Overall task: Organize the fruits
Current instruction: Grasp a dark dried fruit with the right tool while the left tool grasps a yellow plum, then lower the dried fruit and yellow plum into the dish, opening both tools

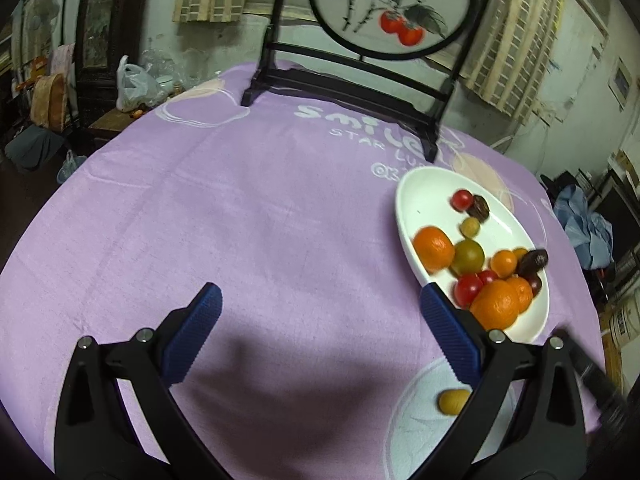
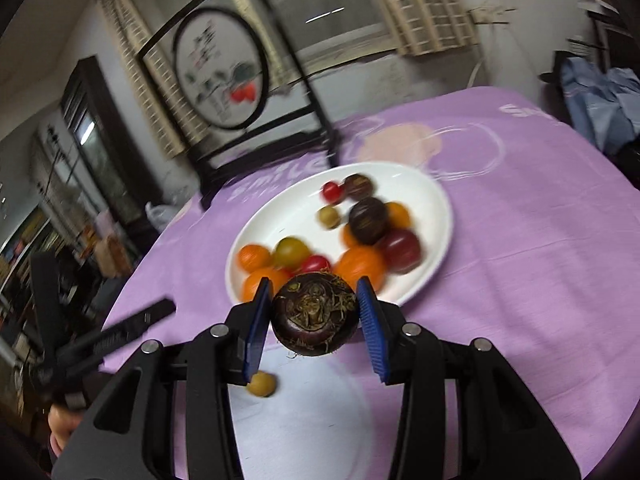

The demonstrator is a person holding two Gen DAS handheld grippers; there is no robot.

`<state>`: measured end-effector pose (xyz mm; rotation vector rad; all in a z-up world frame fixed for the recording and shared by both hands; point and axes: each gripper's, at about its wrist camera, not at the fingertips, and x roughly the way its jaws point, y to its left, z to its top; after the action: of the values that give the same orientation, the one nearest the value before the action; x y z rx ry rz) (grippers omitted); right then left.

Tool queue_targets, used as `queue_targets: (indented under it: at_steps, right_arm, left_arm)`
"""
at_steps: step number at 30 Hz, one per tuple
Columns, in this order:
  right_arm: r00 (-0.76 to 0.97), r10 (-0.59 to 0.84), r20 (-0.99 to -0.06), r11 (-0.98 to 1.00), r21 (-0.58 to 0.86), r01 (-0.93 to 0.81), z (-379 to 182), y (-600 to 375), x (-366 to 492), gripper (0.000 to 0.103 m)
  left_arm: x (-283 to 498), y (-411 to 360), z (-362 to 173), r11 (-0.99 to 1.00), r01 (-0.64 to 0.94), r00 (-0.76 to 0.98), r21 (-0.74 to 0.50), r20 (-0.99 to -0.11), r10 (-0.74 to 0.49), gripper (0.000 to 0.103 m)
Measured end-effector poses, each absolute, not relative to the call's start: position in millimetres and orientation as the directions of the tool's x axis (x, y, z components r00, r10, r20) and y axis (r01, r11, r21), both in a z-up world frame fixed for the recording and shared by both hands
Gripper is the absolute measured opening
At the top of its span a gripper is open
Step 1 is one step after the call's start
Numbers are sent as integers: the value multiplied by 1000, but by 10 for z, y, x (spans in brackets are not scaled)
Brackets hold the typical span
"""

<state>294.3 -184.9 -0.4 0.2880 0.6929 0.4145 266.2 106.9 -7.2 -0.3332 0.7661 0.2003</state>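
Observation:
A white oval plate [image 1: 424, 200] [image 2: 400, 184] on the purple cloth holds several fruits: oranges [image 1: 433, 249], red cherry tomatoes [image 2: 331, 191], a green tomato [image 2: 292, 251] and dark water chestnuts [image 2: 368, 220]. My right gripper [image 2: 314, 314] is shut on a dark water chestnut [image 2: 315, 320], held above the cloth just short of the plate's near rim. A small yellow-green fruit [image 2: 261, 384] [image 1: 454, 401] lies on the cloth below it. My left gripper [image 1: 320, 332] is open and empty, left of the plate.
A black-framed round painted screen [image 1: 390, 4] [image 2: 220, 68] stands on the table behind the plate. The purple tablecloth [image 1: 240, 208] covers the round table. Clutter, bags and shelves surround the table. The left gripper [image 2: 120, 332] shows at the right wrist view's left edge.

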Motion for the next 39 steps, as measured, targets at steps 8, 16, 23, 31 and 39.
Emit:
queue_targets:
  at_steps: [8,16,23,31,39]
  right_arm:
    - [679,462,-570,878,402,-259,-64,-1868,2970,43]
    - [666,466,-583,877,406,-258,-76,-1872,2963,43]
    - [662,462,-589,880,400,-258,-80,-1863,2970,43]
    - [667,447,-596,887,388,-248,-110,-1869,2979,43]
    - [670,443,-595,894,351,-279,-147,-1796,2931,43]
  left_arm:
    - [2655,451,-219,982,-55,665,-181,-740,-99,100]
    - [2666,-60,-483,985,131,573,-115,-802,-170,62]
    - [2635,-177,-540,979,183,570,-91,-802,-181,44]
    - [2598,-299,-574,980,197,594,1,-796,-119,30]
    - [2573,-343,-551,977,205,612,53,-786,-86,29]
